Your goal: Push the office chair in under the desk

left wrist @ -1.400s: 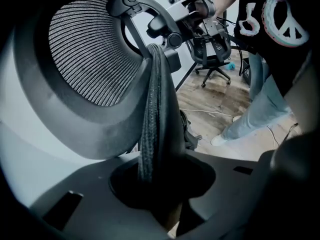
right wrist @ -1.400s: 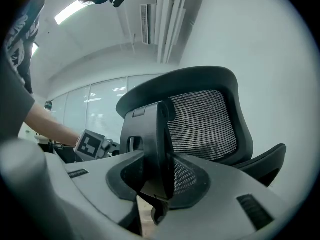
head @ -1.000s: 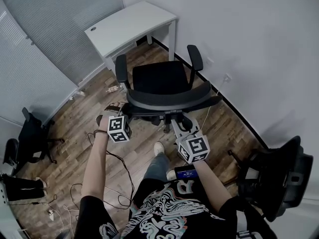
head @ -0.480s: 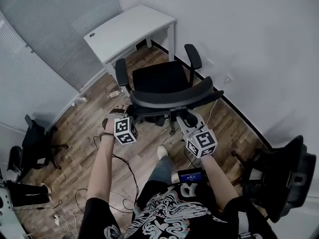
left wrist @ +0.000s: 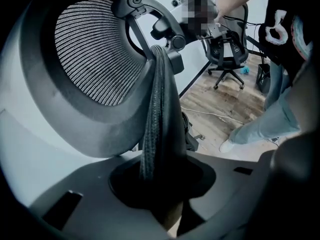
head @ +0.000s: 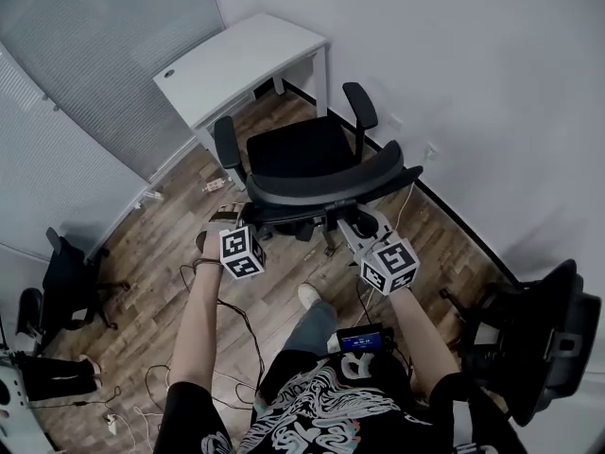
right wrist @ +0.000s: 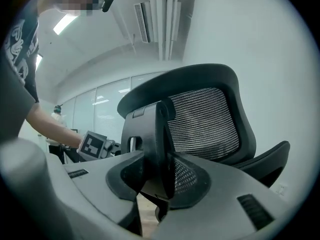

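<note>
Looking down in the head view, we stand behind the office chair (head: 307, 149). Its seat faces the white desk (head: 236, 64) at the far left. The chair is near the desk but not yet under it. We hold the left gripper (head: 228, 218) and right gripper (head: 354, 223) toward the two ends of the curved backrest (head: 331, 185), so a push should roll it straight.

In the left gripper view, the jaws are partly closed, pinching the backrest's mesh edge (left wrist: 159, 134).

In the right gripper view, the jaws clamp a black bracket (right wrist: 152, 144) on the backrest frame, which we judge gives a firm hold for steering.
</note>
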`<state>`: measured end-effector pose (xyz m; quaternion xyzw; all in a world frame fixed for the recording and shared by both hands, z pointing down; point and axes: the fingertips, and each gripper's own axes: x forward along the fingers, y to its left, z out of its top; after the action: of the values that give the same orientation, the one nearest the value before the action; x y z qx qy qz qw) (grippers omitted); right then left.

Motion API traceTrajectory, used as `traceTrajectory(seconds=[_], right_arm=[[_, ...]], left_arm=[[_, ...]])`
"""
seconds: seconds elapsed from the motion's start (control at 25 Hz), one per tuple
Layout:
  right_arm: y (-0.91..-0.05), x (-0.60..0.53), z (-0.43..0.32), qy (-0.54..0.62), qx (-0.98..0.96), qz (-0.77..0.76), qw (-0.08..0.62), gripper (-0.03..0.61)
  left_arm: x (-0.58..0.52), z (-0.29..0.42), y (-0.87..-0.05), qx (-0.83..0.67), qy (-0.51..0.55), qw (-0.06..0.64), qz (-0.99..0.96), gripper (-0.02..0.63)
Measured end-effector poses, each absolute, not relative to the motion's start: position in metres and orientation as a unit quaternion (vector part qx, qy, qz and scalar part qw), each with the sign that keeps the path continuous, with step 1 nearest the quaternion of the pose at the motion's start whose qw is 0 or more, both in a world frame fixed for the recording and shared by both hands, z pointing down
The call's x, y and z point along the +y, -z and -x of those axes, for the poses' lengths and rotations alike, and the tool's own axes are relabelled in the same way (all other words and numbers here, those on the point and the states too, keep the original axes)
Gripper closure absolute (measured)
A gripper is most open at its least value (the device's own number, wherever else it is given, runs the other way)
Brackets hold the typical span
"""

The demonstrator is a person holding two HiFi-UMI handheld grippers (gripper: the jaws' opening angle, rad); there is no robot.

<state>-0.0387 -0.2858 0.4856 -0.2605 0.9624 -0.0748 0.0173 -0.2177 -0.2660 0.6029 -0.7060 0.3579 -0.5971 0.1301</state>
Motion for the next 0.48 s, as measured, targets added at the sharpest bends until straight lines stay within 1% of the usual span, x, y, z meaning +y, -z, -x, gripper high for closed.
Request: traceTrajectory(seconds=[0.48], right_arm=[[-0.486, -0.31, 0.041, 0.078, 0.97, 0.231, 0.006, 0.476]], left_arm=[[-0.286, 0.218, -0.602, 0.373, 0.594, 0.117, 0.703, 0.472]])
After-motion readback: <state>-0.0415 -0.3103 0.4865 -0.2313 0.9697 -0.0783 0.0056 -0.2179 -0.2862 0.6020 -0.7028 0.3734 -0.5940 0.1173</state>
